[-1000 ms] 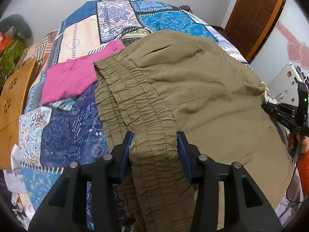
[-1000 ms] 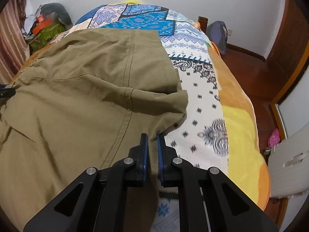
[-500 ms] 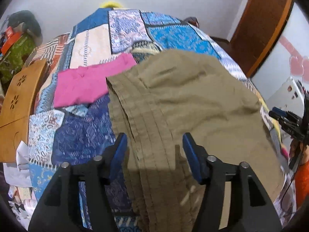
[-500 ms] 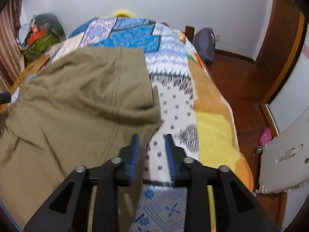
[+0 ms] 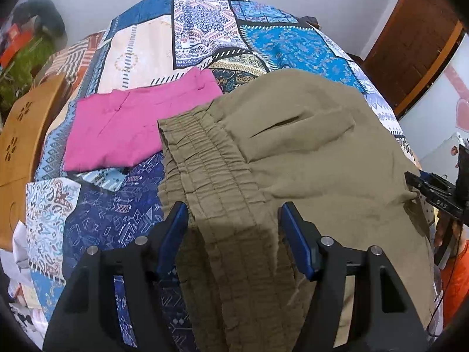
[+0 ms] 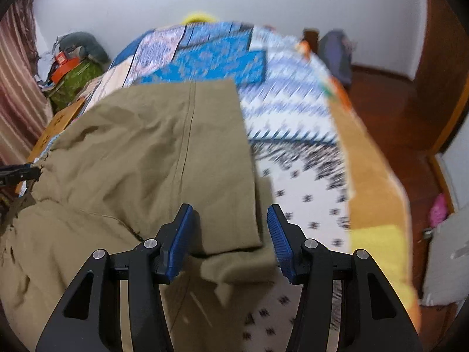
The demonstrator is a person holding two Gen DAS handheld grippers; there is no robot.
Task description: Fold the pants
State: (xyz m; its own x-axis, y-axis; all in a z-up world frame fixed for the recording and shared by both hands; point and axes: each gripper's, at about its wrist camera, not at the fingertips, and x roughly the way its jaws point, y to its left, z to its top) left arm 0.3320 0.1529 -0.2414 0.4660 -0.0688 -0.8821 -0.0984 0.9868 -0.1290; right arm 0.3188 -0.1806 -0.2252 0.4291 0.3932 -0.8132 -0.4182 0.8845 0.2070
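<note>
Olive-green pants (image 5: 307,158) lie folded over on the patterned bedspread (image 5: 199,26), with the gathered elastic waistband (image 5: 205,164) toward the left wrist camera. My left gripper (image 5: 233,220) is open, its blue pads on either side of the waistband and not pinching it. In the right wrist view the pants (image 6: 152,146) show their leg hem corner below my right gripper (image 6: 230,226), which is open and holds nothing. The right gripper also shows at the right edge of the left wrist view (image 5: 433,193).
Folded pink pants (image 5: 132,123) lie on the bed left of the olive ones. A wooden board (image 5: 20,135) stands at the bed's left side. The bed's right edge (image 6: 378,182) drops to a wooden floor; a white panel (image 6: 445,252) stands there.
Both grippers have opened and let go of the olive pants, which now lie on the bed. Both have lifted and pulled back a little.
</note>
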